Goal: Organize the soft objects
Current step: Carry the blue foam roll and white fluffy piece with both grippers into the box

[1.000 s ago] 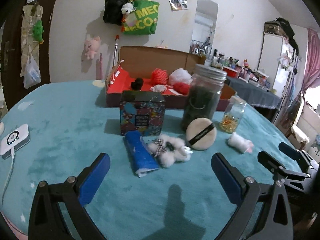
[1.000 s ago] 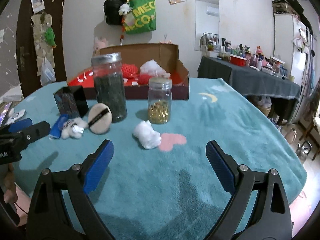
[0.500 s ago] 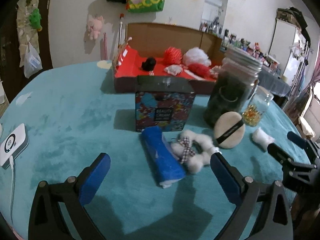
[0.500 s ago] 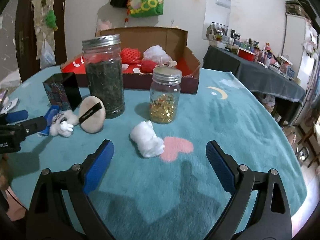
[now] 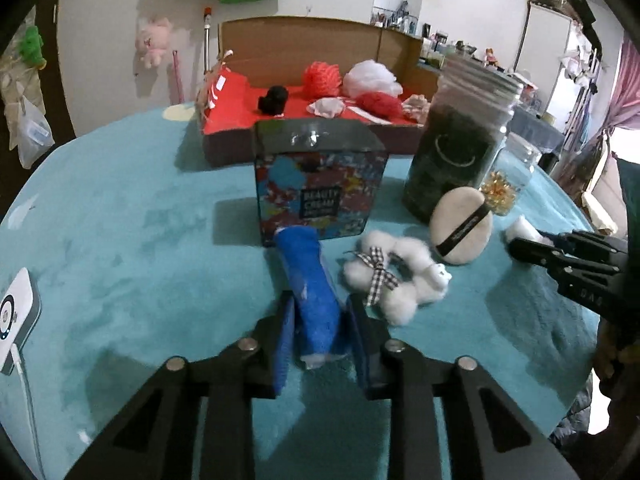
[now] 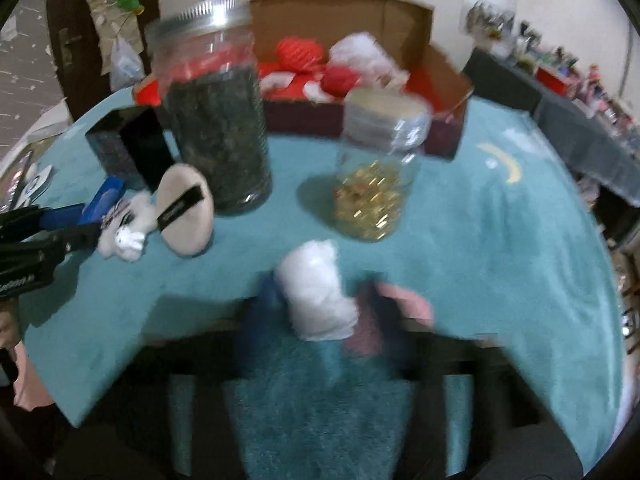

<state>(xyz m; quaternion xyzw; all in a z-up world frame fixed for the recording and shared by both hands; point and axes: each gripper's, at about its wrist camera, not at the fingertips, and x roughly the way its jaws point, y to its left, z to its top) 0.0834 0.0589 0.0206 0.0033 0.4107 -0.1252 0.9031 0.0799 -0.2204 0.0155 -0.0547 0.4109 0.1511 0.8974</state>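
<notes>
- Soft objects lie scattered on the teal tablecloth (image 5: pixel 120 216), and the patterned tin (image 5: pixel 320 192) standing mid-table serves as landmark for all of them.
- Blue roll (image 5: pixel 316 300): it lies just in front of the tin, its far end touching the tin's foot, its near end toward the camera.
- Left gripper (image 5: pixel 318 332): its blue pads are drawn in narrow on both sides of the roll's near end and press against it.
- White fluffy toy (image 5: pixel 396 276) with a checked bow: just right of the roll, in front of the tin's right corner.
- Round powder puff (image 5: pixel 460 228) with a black band: right of the tin, leaning against the tall dark jar (image 5: pixel 456 152).
- Small jar of gold bits (image 6: pixel 376 176): beyond the tall jar from the tin, standing upright.
- White soft bundle (image 6: pixel 316 292): well to the right of the tin, in front of the small jar and beside a pink heart (image 6: pixel 408 304) on the cloth.
- Right gripper (image 6: pixel 312 316): strongly blurred, its jaws closing with the white bundle between them; whether the pads already press on it I cannot tell.
- Cardboard box (image 5: pixel 304 44) with a red lining: behind the tin, holding red, white and black soft pieces.
- White device (image 5: pixel 16 316) with a cable: far left of the tin, at the table's edge.
</notes>
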